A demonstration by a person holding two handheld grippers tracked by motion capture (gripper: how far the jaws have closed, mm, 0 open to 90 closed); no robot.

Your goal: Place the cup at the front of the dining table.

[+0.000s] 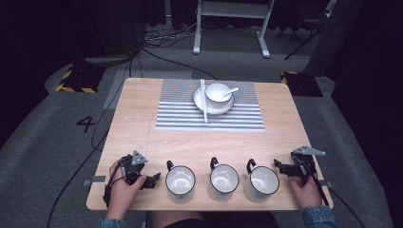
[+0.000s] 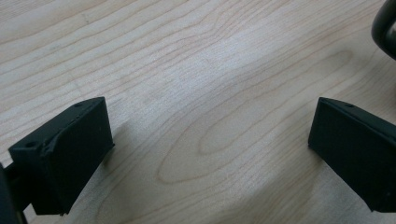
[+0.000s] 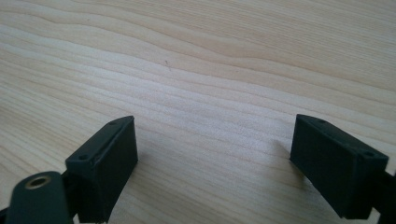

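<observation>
High view shows both grippers resting near the table's (image 1: 142, 137) near edge, left gripper (image 1: 153, 180) and right gripper (image 1: 280, 166) released and empty, flanking three mugs (image 1: 223, 178), so approach a handle squarely.

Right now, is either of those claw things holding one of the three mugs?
No. In the high view the left gripper and right gripper sit open on the table, either side of the mugs, grasping nothing.

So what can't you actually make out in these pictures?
- Bowl contents: high view, too small and washed out.
- Dark curved object: left gripper view, cut off by the corner.
- Left claw tips: high view, too small to tell their gap.
- Person's lap: high view, hidden under the table.
</observation>
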